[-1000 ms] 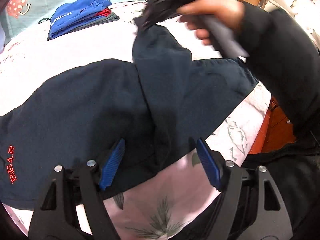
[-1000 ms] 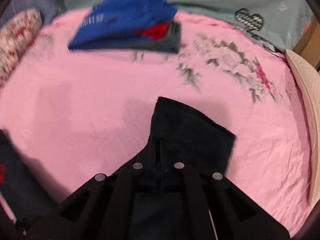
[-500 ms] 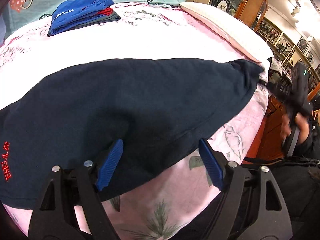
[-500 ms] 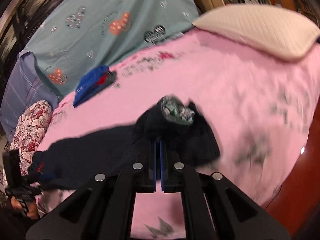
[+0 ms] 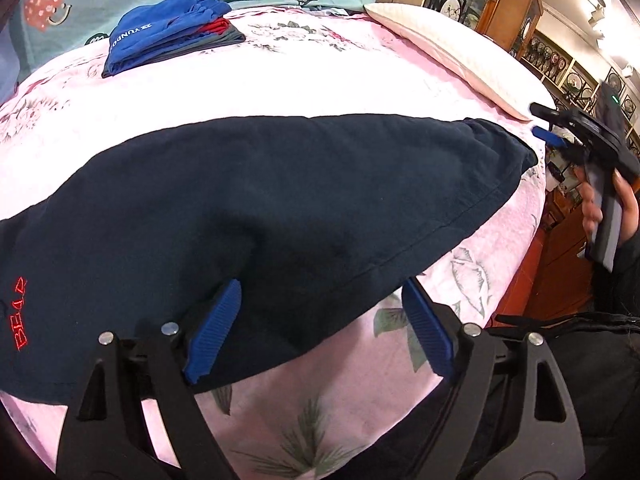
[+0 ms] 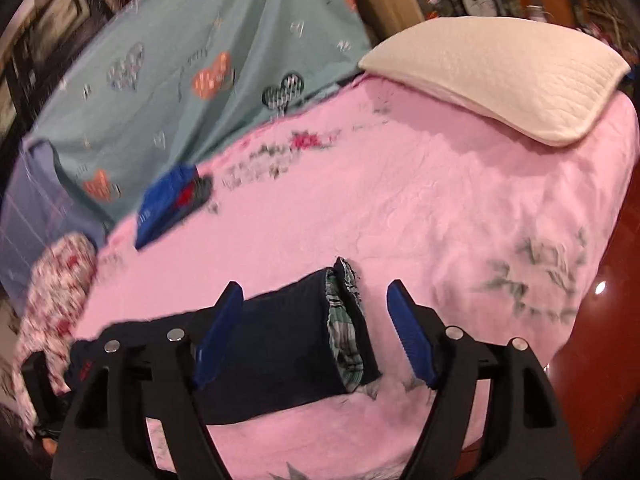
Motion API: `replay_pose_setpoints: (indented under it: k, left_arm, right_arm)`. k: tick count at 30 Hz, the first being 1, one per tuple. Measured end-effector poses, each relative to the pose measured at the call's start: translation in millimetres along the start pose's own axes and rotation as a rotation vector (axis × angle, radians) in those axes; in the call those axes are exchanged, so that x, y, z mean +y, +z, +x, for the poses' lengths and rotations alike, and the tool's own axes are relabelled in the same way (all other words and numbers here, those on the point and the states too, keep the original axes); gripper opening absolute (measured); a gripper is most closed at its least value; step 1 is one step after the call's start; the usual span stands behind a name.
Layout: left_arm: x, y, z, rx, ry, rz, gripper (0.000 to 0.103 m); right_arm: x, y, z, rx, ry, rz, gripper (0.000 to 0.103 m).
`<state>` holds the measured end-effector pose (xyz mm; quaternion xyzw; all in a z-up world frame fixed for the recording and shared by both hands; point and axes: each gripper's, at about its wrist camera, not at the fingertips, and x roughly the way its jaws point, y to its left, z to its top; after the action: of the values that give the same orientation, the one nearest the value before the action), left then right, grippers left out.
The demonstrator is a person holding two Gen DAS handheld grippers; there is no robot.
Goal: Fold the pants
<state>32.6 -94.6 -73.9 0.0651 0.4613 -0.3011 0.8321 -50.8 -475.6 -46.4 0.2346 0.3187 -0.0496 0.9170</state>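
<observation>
The pants [image 5: 280,208] lie lengthwise left to right on the bed [image 5: 320,88], their near edge between the released left hand-held gripper [image 5: 316,324], the right hand-held gripper [image 6: 316,332] released at their right end.

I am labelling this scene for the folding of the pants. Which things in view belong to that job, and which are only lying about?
Belong to the job:
- navy pants, spread flat on the pink bedsheet
- left gripper, jaws open
- right gripper, jaws open

Only lying about:
- stack of folded clothes
- cream pillow
- teal heart-print blanket
</observation>
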Motion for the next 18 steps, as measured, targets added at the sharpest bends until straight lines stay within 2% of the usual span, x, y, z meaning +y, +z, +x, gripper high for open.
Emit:
replay_pose_setpoints:
  k: [1,2,3,5,6,8,13,15,18]
  left_arm:
    - [-0.8,0.5,0.3,0.000,0.001,0.000,0.085]
    - [-1.0,0.8,0.6,0.001,0.003,0.001,0.085]
    - [-1.5,1.0,0.9,0.002,0.006,0.002,0.085]
    - [-1.0,1.5,1.2,0.002,0.008,-0.001,0.085]
    - [-1.5,1.7,1.3,0.001,0.009,-0.003,0.085]
    - [-1.2,2.0,0.9,-0.002,0.012,-0.008,0.085]
    - [1.8,4.4,-2.5,-0.028,0.016,-0.024,0.085]
    - [4.1,5.7,0.1,-0.025,0.014,-0.034,0.086]
    - [3.4,5.6,6.2,-0.007,0.024,-0.029,0.087]
  right_arm:
    - [2.9,1.4,8.2,0.024,-0.028,-0.036,0.074]
    - [12.6,3.7,23.3,0.074,-0.068,-0.098,0.058]
    - [20.5,3.6,38.7,0.140,-0.100,-0.156,0.037]
    - [28.9,-3.8,67.2,0.288,-0.132,-0.228,0.011]
    - [30.1,-6.8,77.2,0.331,-0.145,-0.249,0.006]
    - [34.0,-7.0,77.5,0.310,-0.150,-0.288,0.005]
    - [45.7,16.7,12.8,0.048,-0.049,-0.319,0.004]
    - [41.0,14.9,16.9,0.057,-0.066,-0.319,0.004]
    - [16.1,-6.4,63.8,0.221,-0.130,-0.289,0.006]
